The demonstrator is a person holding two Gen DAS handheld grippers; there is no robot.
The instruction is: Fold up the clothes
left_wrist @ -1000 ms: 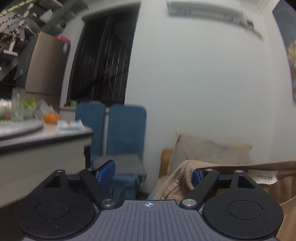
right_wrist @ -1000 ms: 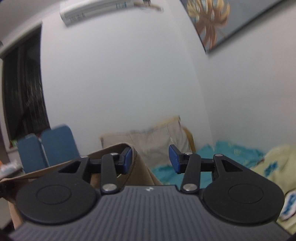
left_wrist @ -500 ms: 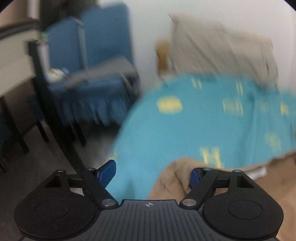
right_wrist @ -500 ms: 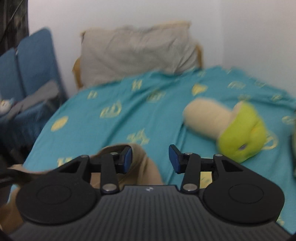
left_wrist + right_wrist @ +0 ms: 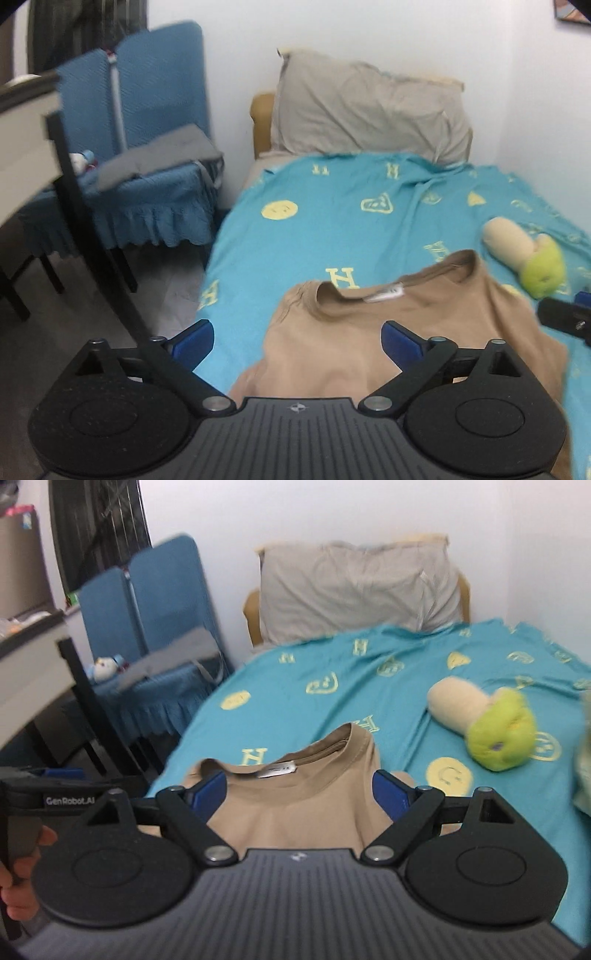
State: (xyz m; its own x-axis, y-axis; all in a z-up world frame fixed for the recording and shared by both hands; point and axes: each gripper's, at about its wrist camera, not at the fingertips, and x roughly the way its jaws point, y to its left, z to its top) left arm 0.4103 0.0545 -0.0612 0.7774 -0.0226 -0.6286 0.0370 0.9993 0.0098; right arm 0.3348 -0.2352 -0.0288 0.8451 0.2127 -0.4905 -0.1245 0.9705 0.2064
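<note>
**Tan shirt on bed, both grippers spread**

Writing: "GenRobot.AI" in white on the black body of the left gripper (image 5: 61, 781), readable in the right wrist view only. White neck label (image 5: 277, 769) inside the shirt collar; its print is too small to read. Yellow letters "H" and smiley faces printed on the sheet (image 5: 332, 221).

Shirt (image 5: 388, 332): tan, lying on the near part of the bed, collar toward the far end, body spread toward the cameras.

Left gripper (image 5: 297, 341): blue pads wide apart, nothing between them, over the shirt's left shoulder and the sheet edge.

Right gripper (image 5: 299, 794): pads wide apart, holding nothing, just near the collar.

Surface and room: teal sheet; grey pillow (image 5: 369, 110) against a white wall at the far end; plush toy (image 5: 484, 720), cream and green, on the right of the bed. Blue covered chairs (image 5: 147, 147) left of the bed, a table edge (image 5: 26, 122) nearer.

View differences: a hand (image 5: 18, 878) grips the left handle, seen from the right wrist only. The left wrist view catches the right gripper's tip at its right edge and a picture corner (image 5: 572, 9) high on the wall.
</note>
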